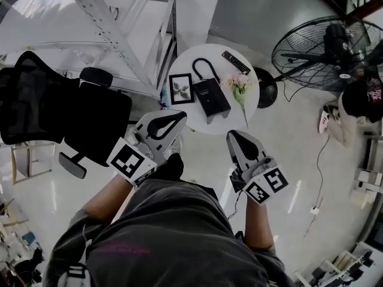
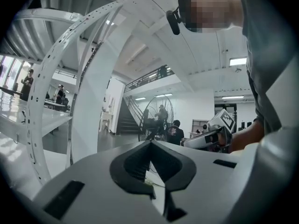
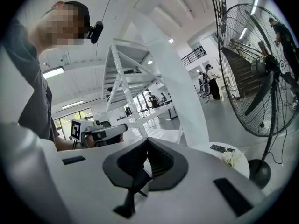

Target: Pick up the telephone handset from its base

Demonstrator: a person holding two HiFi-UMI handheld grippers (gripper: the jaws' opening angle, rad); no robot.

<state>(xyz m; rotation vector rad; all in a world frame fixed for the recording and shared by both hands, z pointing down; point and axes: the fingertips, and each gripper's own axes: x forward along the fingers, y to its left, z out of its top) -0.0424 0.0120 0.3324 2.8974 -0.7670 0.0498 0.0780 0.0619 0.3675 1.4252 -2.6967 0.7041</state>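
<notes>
Approach step: left gripper (image 1: 181,118) and right gripper (image 1: 231,136), both closed and empty, hover short of the round white tabletop's (image 1: 209,51) near edge; next, probably one must open over the black telephone handset (image 1: 207,94) mid-table.

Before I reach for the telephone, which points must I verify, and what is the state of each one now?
1. Telephone in view on the round table: ok.
2. Handset seated on its base: cannot tell, too small in the head view.
3. Right tool open for a grasp: not ok, jaws together, nothing between them.
4. Left tool empty: ok, jaws together, nothing held.
5. Tools at the telephone: not ok, both are apart from it, near the body.
6. Room beside the telephone: not ok, picture frame and flowers lie close on either side.
</notes>
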